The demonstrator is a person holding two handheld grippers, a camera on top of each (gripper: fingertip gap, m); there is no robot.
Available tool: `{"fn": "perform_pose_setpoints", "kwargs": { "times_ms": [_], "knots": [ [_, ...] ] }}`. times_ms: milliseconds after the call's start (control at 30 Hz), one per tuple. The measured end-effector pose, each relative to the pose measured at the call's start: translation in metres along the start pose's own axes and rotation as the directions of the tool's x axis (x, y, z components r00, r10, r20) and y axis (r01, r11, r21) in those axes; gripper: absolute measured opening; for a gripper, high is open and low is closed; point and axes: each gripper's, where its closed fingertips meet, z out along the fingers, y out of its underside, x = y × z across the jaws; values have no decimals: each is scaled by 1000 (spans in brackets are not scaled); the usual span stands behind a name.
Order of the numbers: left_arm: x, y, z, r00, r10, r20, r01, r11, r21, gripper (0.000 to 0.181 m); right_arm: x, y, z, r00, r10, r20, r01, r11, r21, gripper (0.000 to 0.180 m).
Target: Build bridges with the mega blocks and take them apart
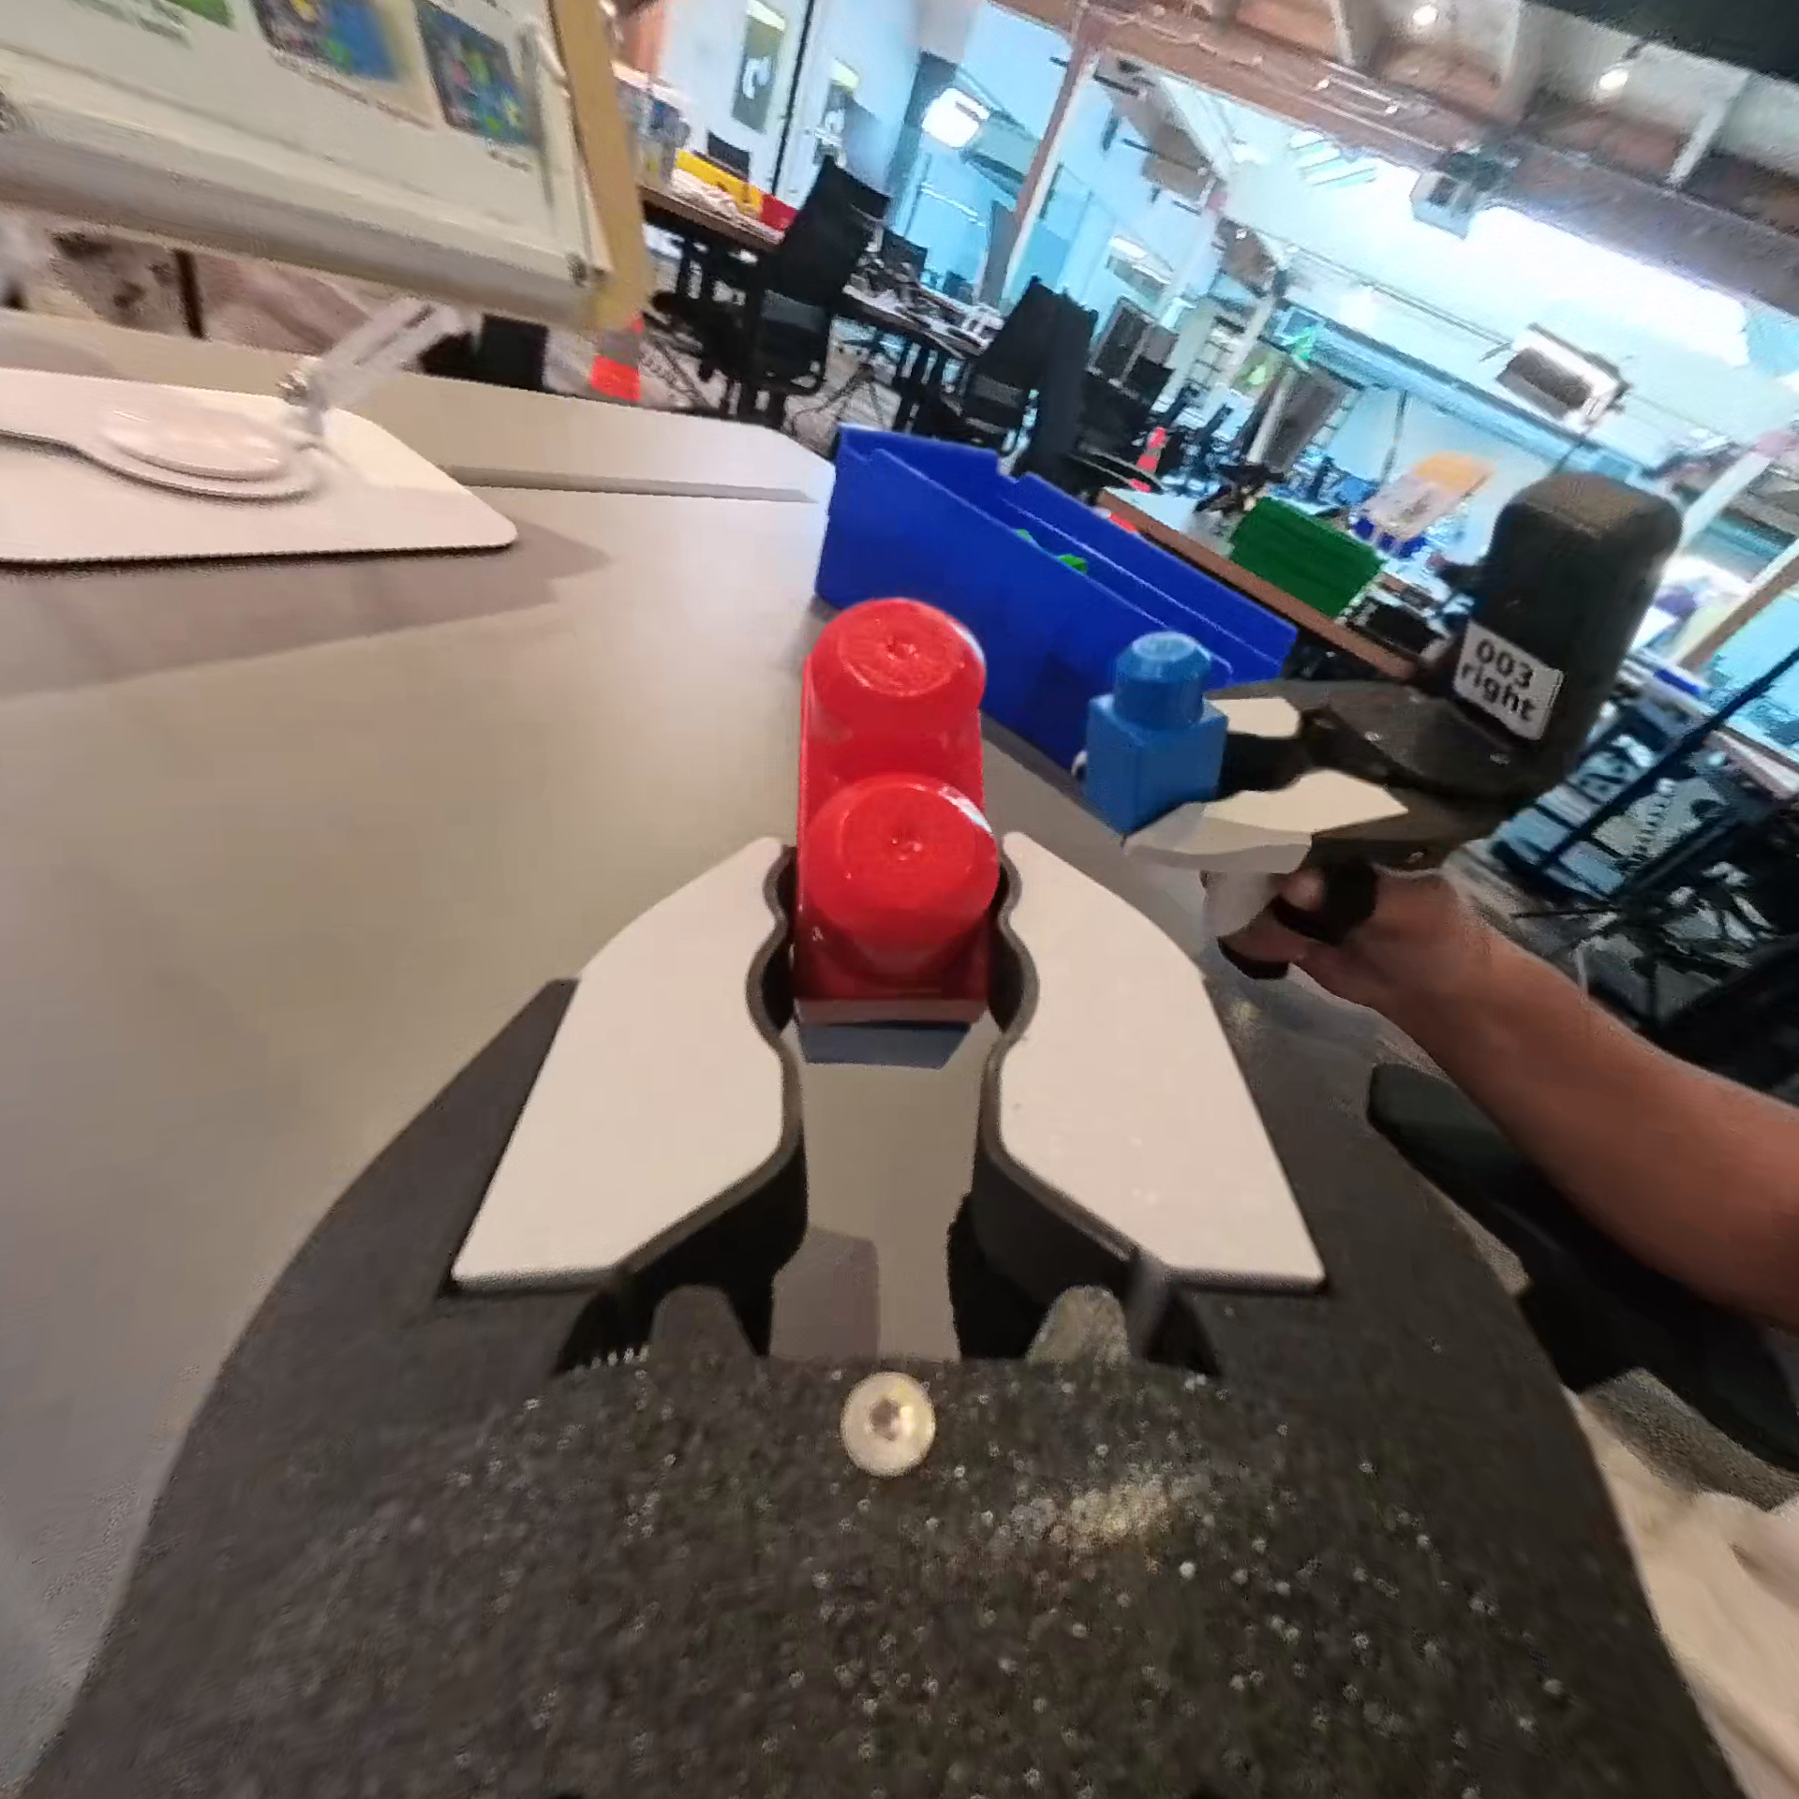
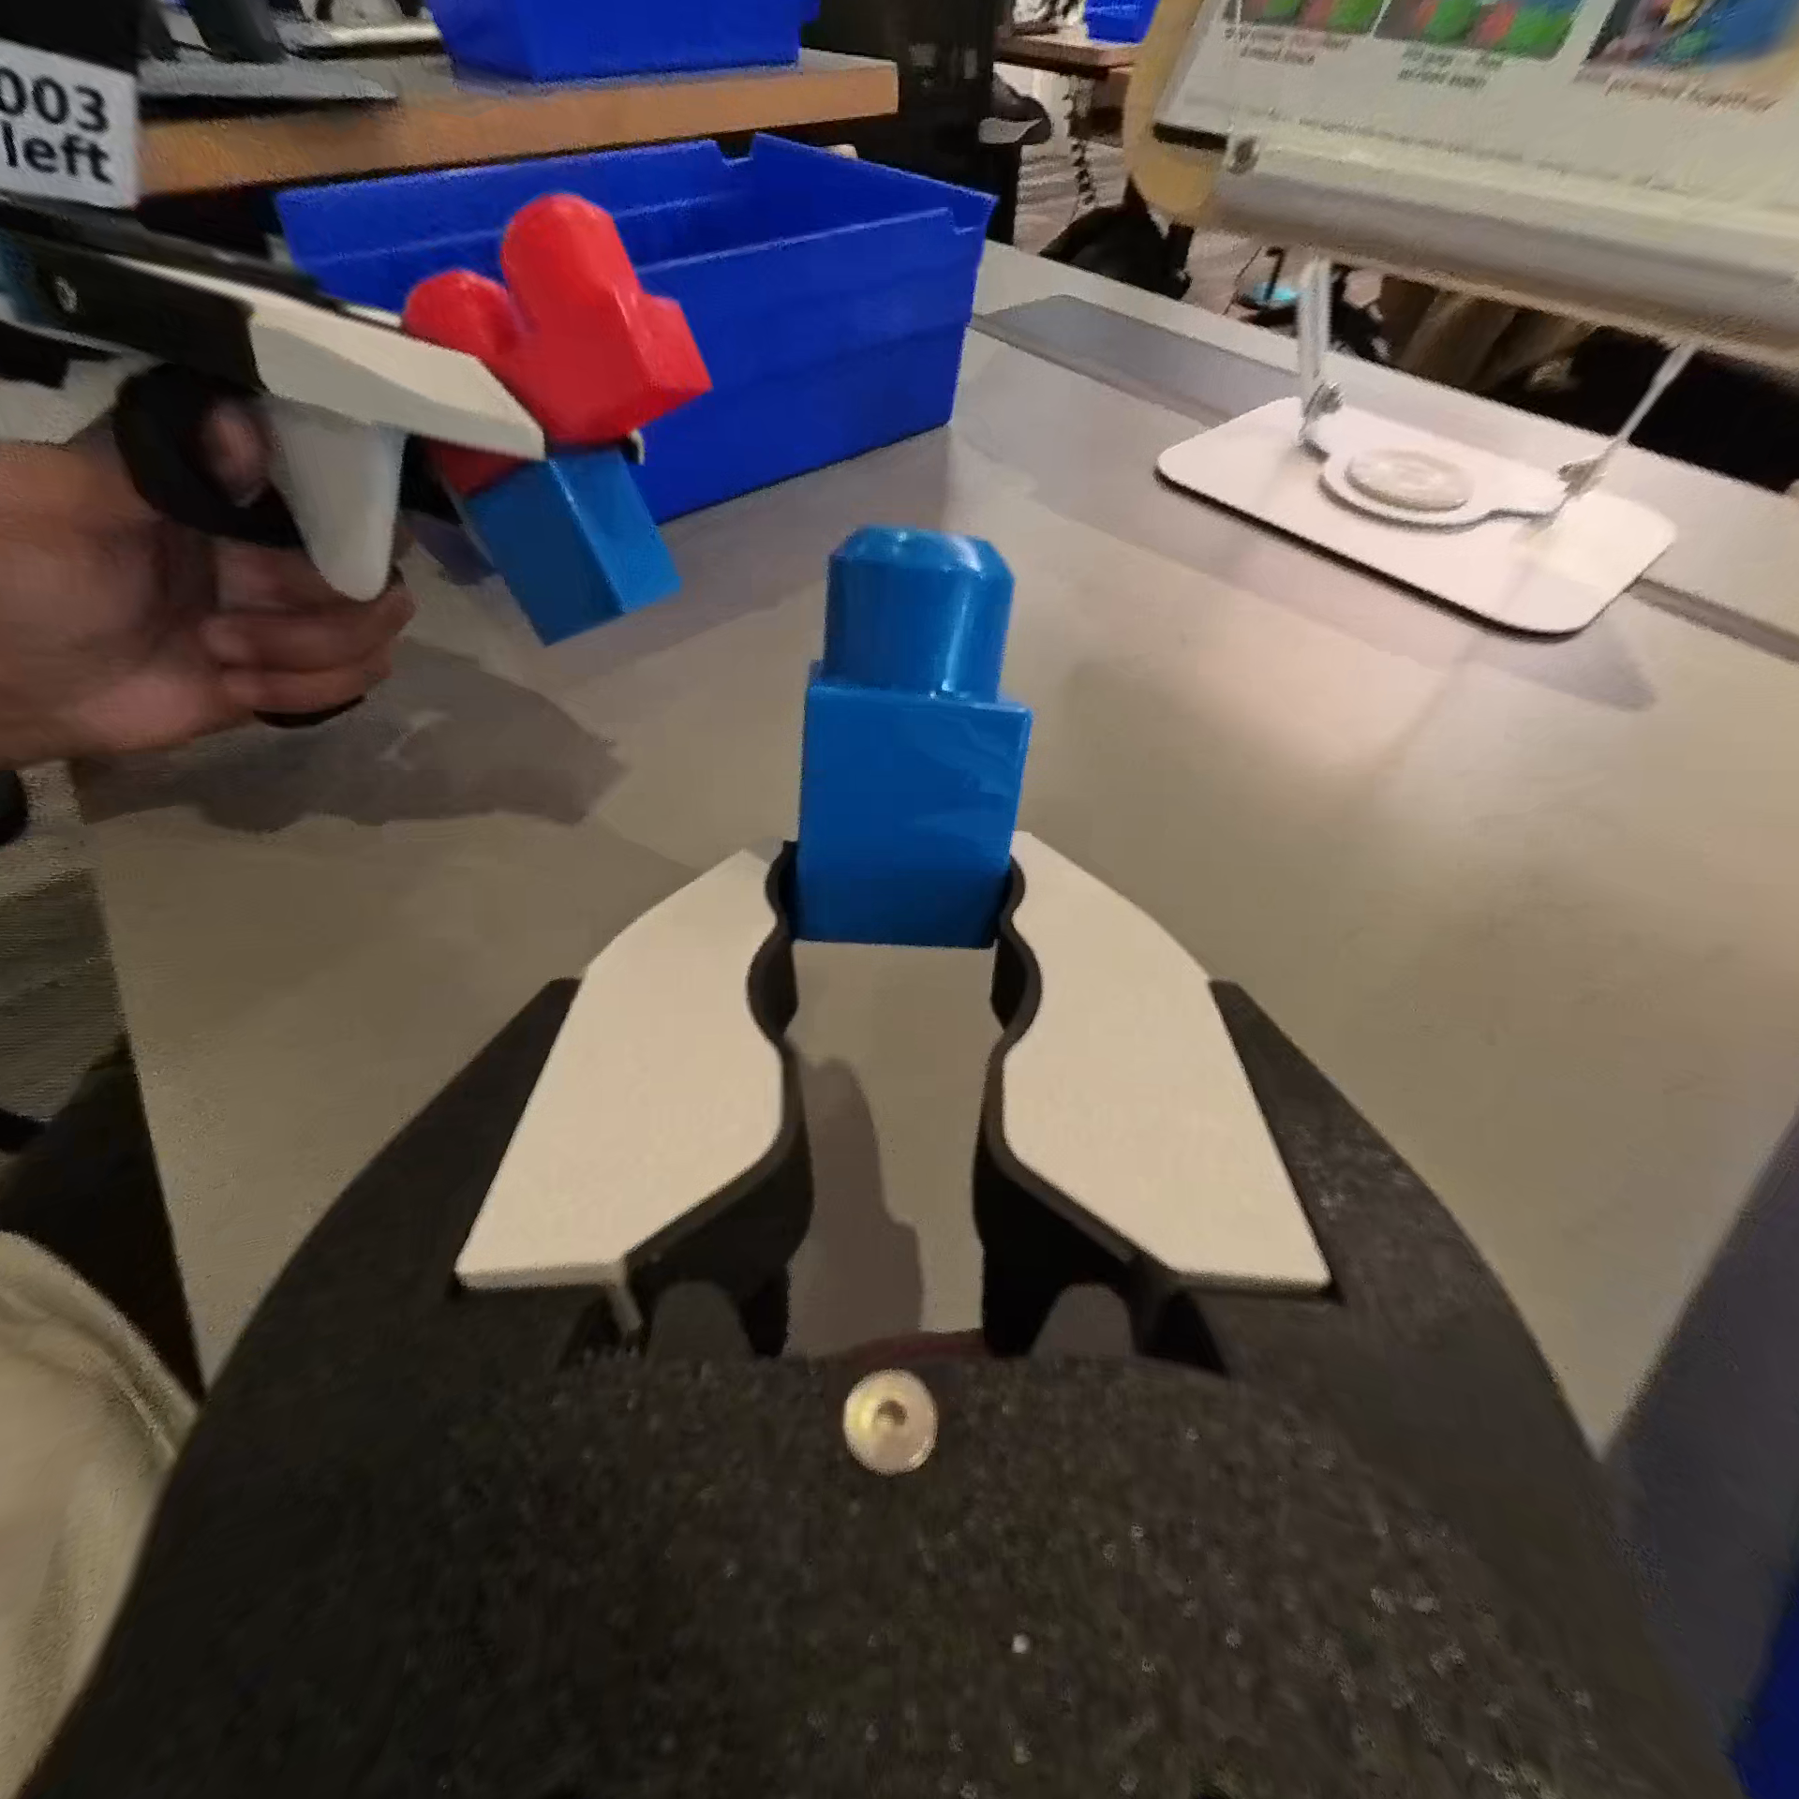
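Your left gripper (image 1: 891, 935) is clamped on the red block (image 1: 891, 779), held off the table (image 1: 389, 827). Only the right cam shows a blue block (image 2: 574, 545) stuck under it, tilted. Right gripper (image 2: 900, 896) pinches a single blue block (image 2: 910, 779) upright, w/ the blue bin (image 2: 798, 321) behind both.

A grey table (image 1: 341, 779) stands in a bright workshop with black office chairs (image 1: 827, 253) and exposed ceiling beams (image 1: 1266, 58)
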Motion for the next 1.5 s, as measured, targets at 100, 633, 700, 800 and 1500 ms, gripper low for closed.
{"fn": "perform_pose_setpoints", "kwargs": {
  "times_ms": [100, 633, 700, 800, 1500],
  "knots": [
    [-1, 13, 7, 1000, 27, -13, -27, 999, -29, 36, 7, -10, -9, 998, -32, -45, 32, 999, -13, 37],
    [23, 34, 20, 987, 128, -93, -140, 980, -142, 36, 286, -6, -115, 889, 78, -451, -353, 744, -567, 37],
    [23, 38, 23, 987, 134, -89, -147, 976, -162, 36, 314, 18, -107, 874, 56, -482, -404, 634, -659, 38],
    [24, 41, 23, 986, 138, -97, -153, 972, -178, 36, 332, 39, -92, 873, 91, -479, -452, 521, -724, 38],
    [19, 41, 14, 989, 65, -134, -90, 978, -190, 36, 35, -74, -59, 965, 179, 191, -169, 983, -66, 59]
  ]
}}
